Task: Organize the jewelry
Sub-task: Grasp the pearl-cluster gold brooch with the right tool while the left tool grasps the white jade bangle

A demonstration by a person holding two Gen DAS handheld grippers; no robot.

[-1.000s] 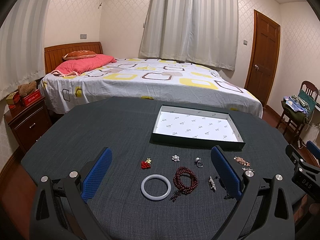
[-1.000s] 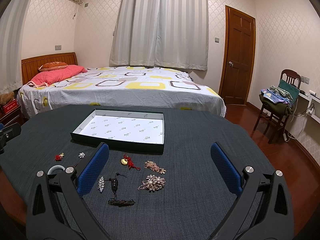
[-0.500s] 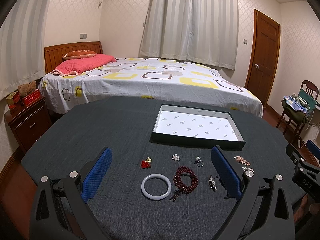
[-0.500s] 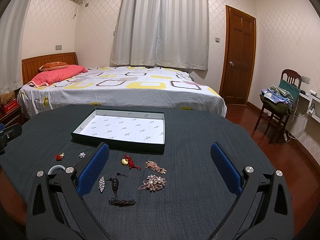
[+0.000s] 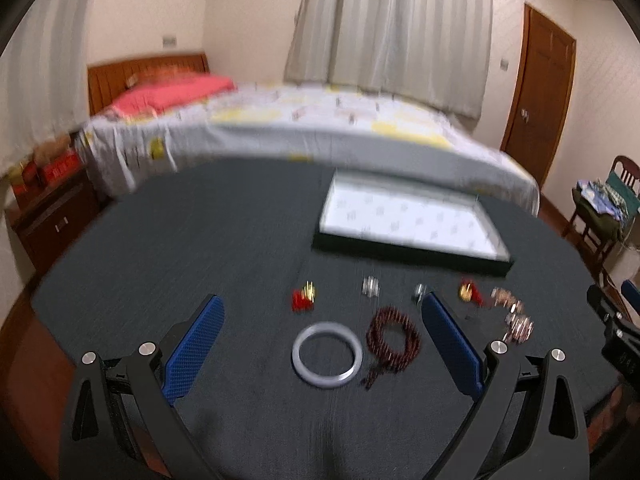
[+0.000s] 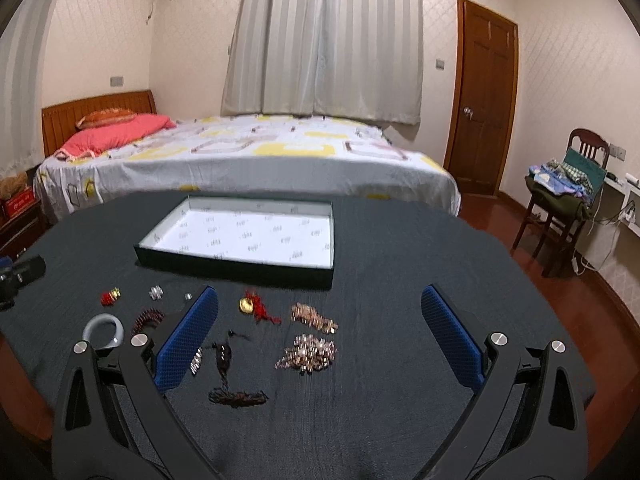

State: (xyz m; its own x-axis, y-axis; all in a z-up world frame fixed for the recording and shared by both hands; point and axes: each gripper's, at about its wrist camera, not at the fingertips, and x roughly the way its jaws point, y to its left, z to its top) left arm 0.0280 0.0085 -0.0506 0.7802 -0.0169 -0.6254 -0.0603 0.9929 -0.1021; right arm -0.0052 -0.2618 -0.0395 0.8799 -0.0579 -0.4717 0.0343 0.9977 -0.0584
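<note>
A shallow dark tray with white lining sits on the dark round table. In front of it lie jewelry pieces: a pale jade bangle, a dark red bead bracelet, a red-gold charm, a silver flower, a gold-red knot charm, two sparkly brooches and a dark tassel pendant. My left gripper is open above the bangle and beads. My right gripper is open above the brooches. Both are empty.
A bed stands beyond the table. A nightstand is at the left. A chair with clothes and a wooden door are at the right. The table edge curves close on the right.
Both grippers have tilted down and moved forward toward the jewelry; the left view is blurred by motion. Both stay open. No jewelry has moved.
</note>
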